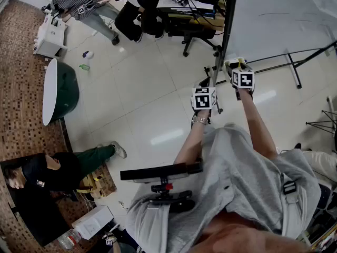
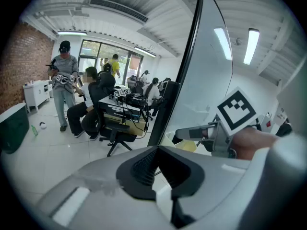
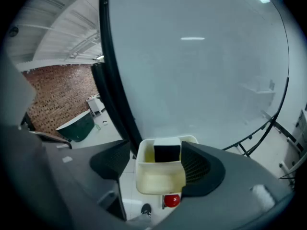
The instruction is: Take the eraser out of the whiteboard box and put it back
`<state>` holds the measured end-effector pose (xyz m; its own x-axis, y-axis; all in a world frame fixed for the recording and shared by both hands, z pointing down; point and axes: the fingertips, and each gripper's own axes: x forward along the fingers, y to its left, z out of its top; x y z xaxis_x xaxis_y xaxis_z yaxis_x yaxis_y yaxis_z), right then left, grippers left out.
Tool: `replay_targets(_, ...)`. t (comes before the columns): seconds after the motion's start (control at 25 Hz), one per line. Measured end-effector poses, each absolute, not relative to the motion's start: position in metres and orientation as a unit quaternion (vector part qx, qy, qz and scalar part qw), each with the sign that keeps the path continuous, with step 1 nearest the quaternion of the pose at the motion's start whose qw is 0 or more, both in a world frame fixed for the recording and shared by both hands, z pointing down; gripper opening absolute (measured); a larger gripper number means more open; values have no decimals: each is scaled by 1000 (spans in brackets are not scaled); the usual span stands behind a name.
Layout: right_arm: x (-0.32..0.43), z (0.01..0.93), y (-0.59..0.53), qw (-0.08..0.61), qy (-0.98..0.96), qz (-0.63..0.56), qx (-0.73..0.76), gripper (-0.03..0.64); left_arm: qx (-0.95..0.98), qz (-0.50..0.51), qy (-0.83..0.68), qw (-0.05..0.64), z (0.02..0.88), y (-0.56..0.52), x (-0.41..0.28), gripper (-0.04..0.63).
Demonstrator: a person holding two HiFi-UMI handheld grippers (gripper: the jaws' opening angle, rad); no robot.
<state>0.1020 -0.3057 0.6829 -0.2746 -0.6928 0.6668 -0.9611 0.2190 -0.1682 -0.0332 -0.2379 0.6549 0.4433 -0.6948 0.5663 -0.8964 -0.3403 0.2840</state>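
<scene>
Right tongs (image 3: 156,152): released, jaws wide apart, straddling the box (image 3: 160,181) at the whiteboard (image 3: 192,56). Eraser (image 3: 167,152): upright in the box, between the jaw tips, ungripped. Left tongs (image 2: 159,152): clenched, empty.

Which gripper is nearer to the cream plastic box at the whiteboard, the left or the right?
Right. The right gripper has the cream plastic box between its open jaws; the left gripper is short of it, to its left in the head view.

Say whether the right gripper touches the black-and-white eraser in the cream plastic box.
Cannot tell. Right gripper view: the open right gripper straddles the box, one jaw's edge overlapping the eraser, hiding any gap.
</scene>
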Motion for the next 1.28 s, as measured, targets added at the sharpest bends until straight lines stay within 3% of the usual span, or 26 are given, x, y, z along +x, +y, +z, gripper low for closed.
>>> replay_targets(0.6,104,719,-348,300,-736,312,521,333,801,168,-498,286,648,-295,-32,3)
replay_targets(0.72,107,717,-347,302,-741,314,510,275,800,164,-500,289,646,-304,-31,5)
replay_targets(1.28,119,633,-316,201,-784,310,499,273,809,156,-483,297,650,-299,-12,5)
